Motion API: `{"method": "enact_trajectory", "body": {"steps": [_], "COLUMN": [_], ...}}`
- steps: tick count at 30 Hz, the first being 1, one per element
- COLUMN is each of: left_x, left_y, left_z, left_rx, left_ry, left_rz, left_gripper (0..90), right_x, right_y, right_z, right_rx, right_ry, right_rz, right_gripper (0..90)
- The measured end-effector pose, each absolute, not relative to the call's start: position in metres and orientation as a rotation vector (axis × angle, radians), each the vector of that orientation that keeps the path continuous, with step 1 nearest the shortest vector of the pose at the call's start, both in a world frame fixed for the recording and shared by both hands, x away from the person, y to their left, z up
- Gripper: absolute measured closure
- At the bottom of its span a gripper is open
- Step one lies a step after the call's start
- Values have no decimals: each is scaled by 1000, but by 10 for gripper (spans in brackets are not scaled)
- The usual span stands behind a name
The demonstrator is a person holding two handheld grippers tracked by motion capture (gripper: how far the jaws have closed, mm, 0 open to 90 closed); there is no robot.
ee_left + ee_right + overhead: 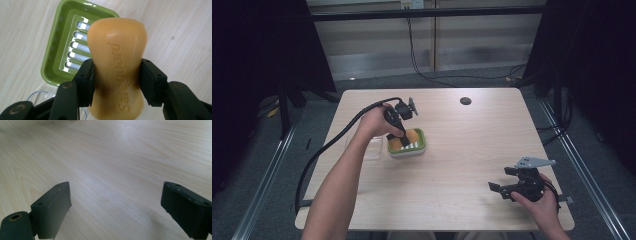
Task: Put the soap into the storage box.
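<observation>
Left gripper [116, 82], centre of its own view: jaws clamped on the waist of an orange, embossed soap bar [117, 50], held above the green slotted plastic soap dish [53, 50] at upper left. A clear plastic lid [371, 148] lies just left of the dish on the wooden tabletop [462, 160]. Judged stage: soap grasped, not yet seated; release remains. Right gripper [507, 186], lower right, jaws apart, empty.
</observation>
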State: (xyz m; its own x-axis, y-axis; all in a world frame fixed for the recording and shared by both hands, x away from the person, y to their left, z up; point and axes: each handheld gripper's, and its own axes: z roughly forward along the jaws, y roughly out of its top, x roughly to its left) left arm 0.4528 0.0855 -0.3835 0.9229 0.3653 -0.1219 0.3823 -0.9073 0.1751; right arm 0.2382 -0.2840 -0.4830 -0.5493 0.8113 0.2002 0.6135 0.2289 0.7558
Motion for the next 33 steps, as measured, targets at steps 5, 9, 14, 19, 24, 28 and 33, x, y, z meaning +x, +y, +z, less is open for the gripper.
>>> {"method": "enact_trajectory", "body": {"steps": [5, 9, 14, 19, 24, 28, 33], "left_x": [454, 454, 455, 457, 459, 460, 461], "left_y": [83, 81, 80, 79, 78, 78, 77], "left_z": [-384, -385, -386, -385, -384, -386, -388], "left_rx": [2886, 2889, 2886, 2903, 2899, 2894, 2896], "left_ry": [562, 556, 554, 541, 533, 540, 544], "left_rz": [-131, -124, -110, -118, -114, -105, -117], "left_gripper": [501, 501, 502, 501, 501, 501, 501], "right_x": [238, 238, 238, 238, 238, 238, 238], "right_y": [-284, -284, -284, -284, -284, -284, -284], "right_z": [-483, -483, -483, -484, -484, -484, -484], "right_rx": [1343, 1342, 1349, 1347, 1348, 1351, 1350], "right_ry": [2271, 2274, 2272, 2272, 2268, 2271, 2272], "right_rz": [1220, 1219, 1219, 1223, 1223, 1220, 1221], "right_gripper": [90, 91, 91, 91, 90, 91, 91]}}
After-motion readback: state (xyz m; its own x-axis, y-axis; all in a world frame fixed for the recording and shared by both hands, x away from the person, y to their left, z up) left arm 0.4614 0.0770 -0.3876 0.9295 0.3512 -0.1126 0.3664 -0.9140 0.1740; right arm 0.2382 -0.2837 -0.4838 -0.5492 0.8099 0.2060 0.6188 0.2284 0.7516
